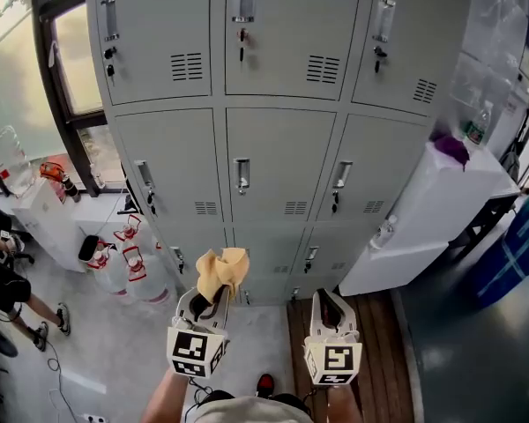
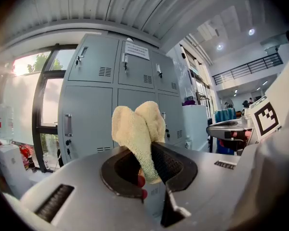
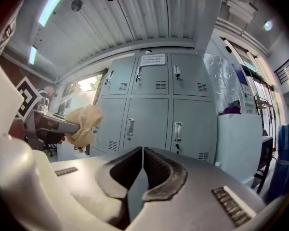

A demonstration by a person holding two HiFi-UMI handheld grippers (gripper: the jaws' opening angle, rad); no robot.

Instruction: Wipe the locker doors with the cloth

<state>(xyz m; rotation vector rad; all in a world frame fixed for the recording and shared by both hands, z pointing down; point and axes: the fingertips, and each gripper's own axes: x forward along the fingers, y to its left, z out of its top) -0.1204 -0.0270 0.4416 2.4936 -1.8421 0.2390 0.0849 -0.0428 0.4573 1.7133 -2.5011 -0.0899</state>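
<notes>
The left tongs [image 1: 215,296] are clamping the yellow cloth [image 1: 222,270], facing the locker doors [image 1: 280,161]. The right tongs [image 1: 327,301] are hanging closed, empty.

The lockers [image 1: 282,148] are cut off at the head view's top edge. The notice [image 3: 152,59] cannot be read, and the cloth [image 2: 137,129] is partly hidden within the left gripper [image 2: 147,174].

Crumpled yellow cloth [image 1: 222,270] before closed grey locker doors [image 1: 282,161]
</notes>
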